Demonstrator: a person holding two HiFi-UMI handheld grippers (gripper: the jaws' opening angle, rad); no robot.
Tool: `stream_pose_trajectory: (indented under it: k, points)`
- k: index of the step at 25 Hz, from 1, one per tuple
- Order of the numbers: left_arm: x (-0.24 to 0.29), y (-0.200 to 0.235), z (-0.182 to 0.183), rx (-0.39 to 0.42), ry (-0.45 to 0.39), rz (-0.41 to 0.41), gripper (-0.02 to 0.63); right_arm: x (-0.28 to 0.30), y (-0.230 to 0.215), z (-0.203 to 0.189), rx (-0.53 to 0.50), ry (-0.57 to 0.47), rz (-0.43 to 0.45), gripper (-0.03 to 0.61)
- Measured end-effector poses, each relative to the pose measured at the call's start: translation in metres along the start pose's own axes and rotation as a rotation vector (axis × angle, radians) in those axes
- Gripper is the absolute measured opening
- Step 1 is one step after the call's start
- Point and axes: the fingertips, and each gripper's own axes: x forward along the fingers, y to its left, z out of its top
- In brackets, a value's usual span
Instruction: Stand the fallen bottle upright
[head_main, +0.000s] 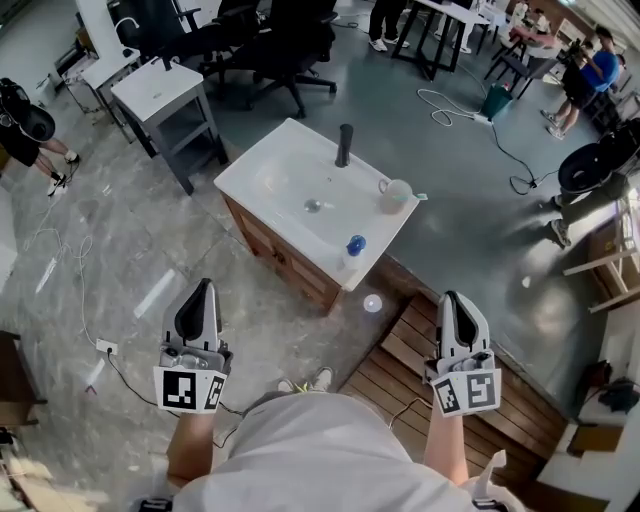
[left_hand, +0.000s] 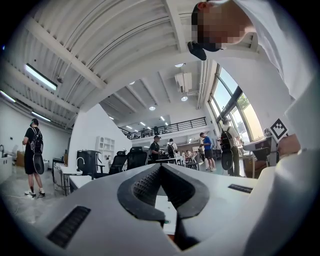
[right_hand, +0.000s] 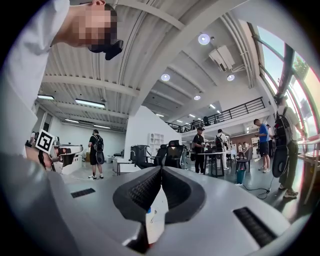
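In the head view, the left gripper (head_main: 205, 288) at the lower left and the right gripper (head_main: 452, 298) at the lower right both hang over the floor, well short of the white washbasin cabinet (head_main: 262, 168) in the middle of the frame. Each gripper view shows its own jaws closed tip to tip with nothing held between them. The clear bottle (head_main: 353, 248) with a blue cap sits near the cabinet top's lower right edge, below a pale cup (head_main: 395, 195) and apart from the black faucet (head_main: 344, 145); whether it lies or stands cannot be told.
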Motion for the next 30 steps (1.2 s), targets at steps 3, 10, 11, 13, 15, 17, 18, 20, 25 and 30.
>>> stream_pose_trajectory:
  k: [3,10,11,13,15,17,18,20,25,30]
  points:
    - [0.01,-0.002,0.0,0.011,-0.004,0.011,0.015,0.003,-0.009,0.003,-0.01,-0.009,-0.013,0.035]
    - [0.026,-0.014,-0.007,0.007,-0.01,-0.003,0.014,0.009,-0.018,0.002,-0.029,-0.005,-0.02,0.035]
    - [0.027,-0.016,-0.007,0.006,-0.014,-0.005,0.015,0.01,-0.018,0.002,-0.029,-0.007,-0.017,0.035]
    - [0.03,-0.02,-0.008,0.011,-0.019,-0.007,0.015,0.012,-0.017,0.0,-0.03,-0.009,-0.013,0.035]
    - [0.032,-0.021,-0.009,0.017,-0.019,-0.005,0.015,0.015,-0.018,-0.001,-0.032,-0.01,-0.015,0.035]
    - [0.032,-0.02,-0.011,0.022,-0.015,-0.003,0.015,0.016,-0.019,-0.002,-0.033,-0.013,-0.024,0.035]
    - [0.032,-0.02,-0.013,0.024,-0.011,-0.001,0.014,0.016,-0.02,-0.002,-0.033,-0.016,-0.027,0.035]
    - [0.031,-0.018,-0.014,0.026,-0.005,0.004,0.014,0.018,-0.019,0.0,-0.039,-0.023,-0.028,0.035]
    - [0.03,-0.018,-0.016,0.045,0.0,0.001,0.015,0.021,-0.015,-0.002,-0.079,-0.008,-0.023,0.035]
    - [0.033,-0.028,-0.02,0.046,0.0,-0.026,0.014,0.024,-0.01,-0.006,-0.08,-0.004,-0.016,0.035]
